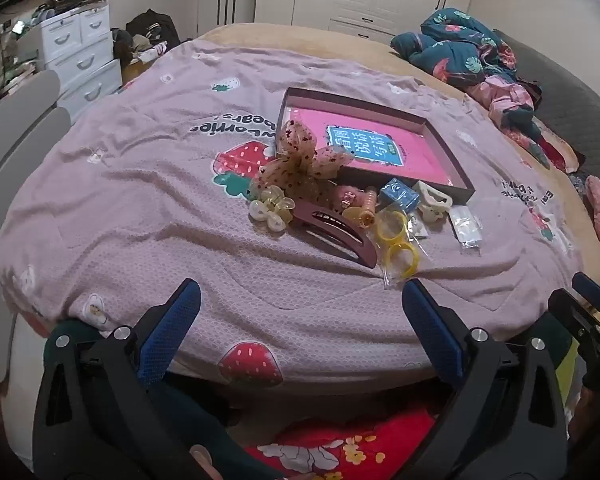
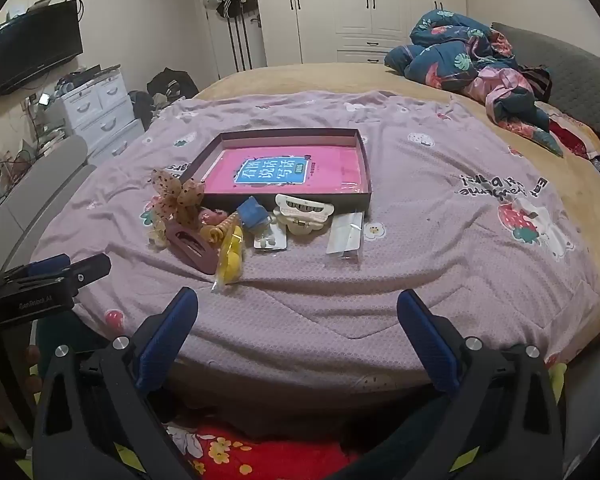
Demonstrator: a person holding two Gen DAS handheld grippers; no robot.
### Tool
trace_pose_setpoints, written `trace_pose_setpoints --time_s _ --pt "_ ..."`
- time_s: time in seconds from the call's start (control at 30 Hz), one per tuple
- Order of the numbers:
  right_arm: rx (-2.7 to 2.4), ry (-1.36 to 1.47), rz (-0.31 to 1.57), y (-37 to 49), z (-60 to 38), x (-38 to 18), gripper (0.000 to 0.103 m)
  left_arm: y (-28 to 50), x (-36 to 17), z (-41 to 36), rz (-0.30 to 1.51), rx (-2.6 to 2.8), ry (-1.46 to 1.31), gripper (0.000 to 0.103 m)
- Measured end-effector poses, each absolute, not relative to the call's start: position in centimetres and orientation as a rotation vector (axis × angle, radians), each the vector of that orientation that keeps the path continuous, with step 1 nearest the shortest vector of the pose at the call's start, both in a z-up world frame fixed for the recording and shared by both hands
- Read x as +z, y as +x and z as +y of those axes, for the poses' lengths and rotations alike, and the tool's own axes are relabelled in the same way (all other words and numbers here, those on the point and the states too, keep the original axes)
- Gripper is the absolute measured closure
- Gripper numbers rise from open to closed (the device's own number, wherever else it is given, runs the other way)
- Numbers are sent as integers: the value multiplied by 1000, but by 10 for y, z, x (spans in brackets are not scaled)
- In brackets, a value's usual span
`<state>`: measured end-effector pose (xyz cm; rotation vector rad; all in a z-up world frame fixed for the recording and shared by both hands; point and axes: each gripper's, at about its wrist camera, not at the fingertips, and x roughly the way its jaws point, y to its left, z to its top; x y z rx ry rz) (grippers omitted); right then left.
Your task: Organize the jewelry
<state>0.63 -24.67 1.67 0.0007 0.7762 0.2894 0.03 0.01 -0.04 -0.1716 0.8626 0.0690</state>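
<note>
The left gripper (image 1: 300,300) hung over the near edge of the bed (image 2: 340,76), its blue-padded fingers (image 1: 188,304) spread wide with nothing between them and only the pink strawberry-print quilt (image 1: 140,208) beneath. In its view the jewelry lay in a loose heap at about twelve o'clock from the fingers, well apart from them.

From left to right in that heap: a pale flower-shaped clip (image 1: 270,206) sat at the heap's nine o'clock edge, with a dotted mesh bow (image 1: 304,160) above it at twelve o'clock, draped over the near left corner of the dark shallow box (image 1: 352,102). A long maroon hair clip (image 1: 340,236) lay just beside the flower clip toward five o'clock. Next came yellow rings in a clear packet (image 1: 398,246), a small blue box (image 1: 400,196) at their twelve o'clock, a cream claw clip (image 1: 432,200), and a clear flat packet (image 1: 468,226) at the three o'clock end. The box held a pink book (image 1: 364,144) and stood touching the heap at its far side.

The right gripper (image 2: 298,306) was likewise over the bed's near edge, its fingers (image 2: 424,332) standing wide and empty, the heap at roughly eleven o'clock from them. The left gripper showed at nine o'clock in the right wrist view.
</note>
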Motion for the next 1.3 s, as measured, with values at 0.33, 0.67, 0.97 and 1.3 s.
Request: trace_pose_setpoints --time_s 0.33,0.67,0.97,1.3 --pt "308 -3 778 3 -243 20 4 3 3 2 856 67 -169 9" --pt "308 1 773 1 -244 21 4 -4 5 -1 843 55 -173 9" --pt "307 1 772 1 -245 22 4 -4 7 -3 842 58 -169 9" --pt "306 0 770 1 -244 21 4 -5 8 -2 841 54 -171 9"
